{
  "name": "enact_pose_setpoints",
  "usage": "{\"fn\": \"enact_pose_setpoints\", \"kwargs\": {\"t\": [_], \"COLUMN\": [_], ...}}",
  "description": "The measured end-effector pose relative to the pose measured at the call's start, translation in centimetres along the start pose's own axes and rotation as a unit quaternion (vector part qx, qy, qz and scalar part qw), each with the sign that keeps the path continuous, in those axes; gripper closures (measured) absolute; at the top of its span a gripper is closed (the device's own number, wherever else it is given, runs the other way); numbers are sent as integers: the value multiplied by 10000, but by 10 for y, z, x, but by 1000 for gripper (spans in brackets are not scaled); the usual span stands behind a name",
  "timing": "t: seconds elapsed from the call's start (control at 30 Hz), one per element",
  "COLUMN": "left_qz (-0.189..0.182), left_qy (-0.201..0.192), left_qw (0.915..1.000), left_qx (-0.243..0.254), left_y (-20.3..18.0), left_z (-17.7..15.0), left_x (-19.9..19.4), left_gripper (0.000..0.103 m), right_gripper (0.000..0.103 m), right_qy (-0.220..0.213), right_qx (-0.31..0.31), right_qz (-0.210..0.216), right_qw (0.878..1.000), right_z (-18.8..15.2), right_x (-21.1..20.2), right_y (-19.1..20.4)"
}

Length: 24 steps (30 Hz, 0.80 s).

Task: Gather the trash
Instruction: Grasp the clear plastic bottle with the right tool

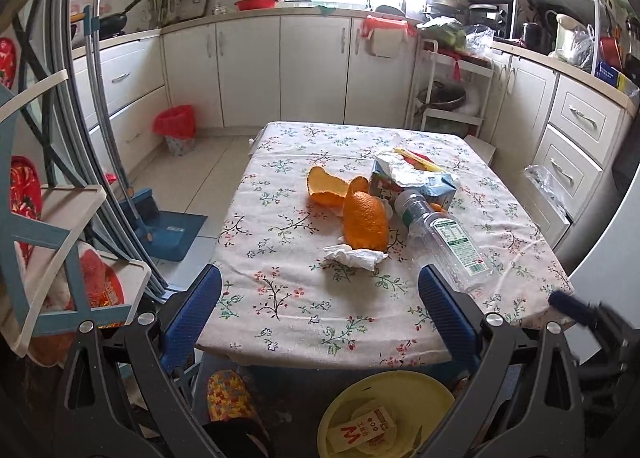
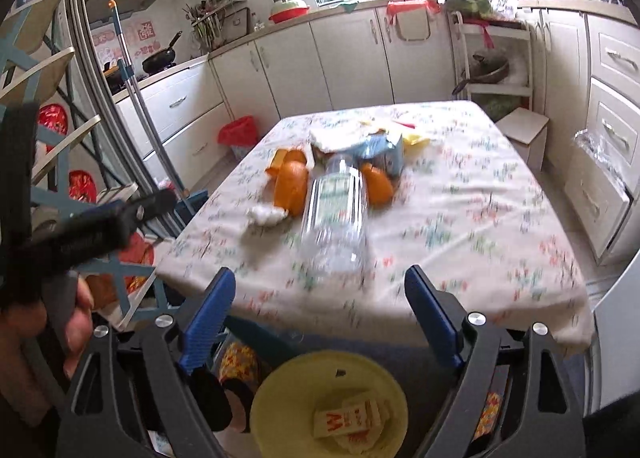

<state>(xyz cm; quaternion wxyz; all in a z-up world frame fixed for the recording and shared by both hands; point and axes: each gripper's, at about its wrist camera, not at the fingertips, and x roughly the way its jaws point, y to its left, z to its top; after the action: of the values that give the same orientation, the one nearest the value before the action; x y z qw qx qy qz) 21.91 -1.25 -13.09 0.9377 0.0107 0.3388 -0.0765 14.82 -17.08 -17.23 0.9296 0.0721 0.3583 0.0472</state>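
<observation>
both grippers hang at the near edge of the table with nothing between their blue pads: the left gripper has its jaws spread wide over bare floral cloth, and the right gripper is just as wide and empty.

going left to right across the heap in the left wrist view: a crumpled white tissue lies nearest the left gripper, touching the foot of the big orange peel. a second curl of peel sits just behind it. then comes the torn blue-and-white carton with a yellow wrapper behind, and last the clear plastic bottle on its side, its cap end against the carton and its base pointing toward the near right corner. below the table edge, a yellow bin on the floor already holds a small printed box.

the next pick looks open to either hand. for the left, the tissue is the easy one: come in low, pinch it through the middle, and lift straight so the peel is not dragged along. for the right, the bottle lies almost in line with the jaws, so closing across its barrel near the label should hold; a grip too near the round base may let it squirt out and roll off the cloth. drop each piece squarely over the bin.
</observation>
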Motion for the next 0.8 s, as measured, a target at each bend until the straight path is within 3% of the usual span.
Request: {"fn": "enact_pose_setpoints", "kwargs": {"t": [0.7,0.8], "left_qz": [159,148], "left_qy": [304,433], "left_qw": [9994,9989], "left_qx": [81,140], "left_y": [4,3], "left_z": [-4,-4], "left_x": [21,30], "left_gripper": [8,8], "right_gripper": [19,31], "right_qy": [803,976], "right_qx": [69,38], "right_qz": [-215,-153], "right_qw": [9965,9951], "right_z": [39,38], "right_x": [91,97], "right_y": [-6,-7]}}
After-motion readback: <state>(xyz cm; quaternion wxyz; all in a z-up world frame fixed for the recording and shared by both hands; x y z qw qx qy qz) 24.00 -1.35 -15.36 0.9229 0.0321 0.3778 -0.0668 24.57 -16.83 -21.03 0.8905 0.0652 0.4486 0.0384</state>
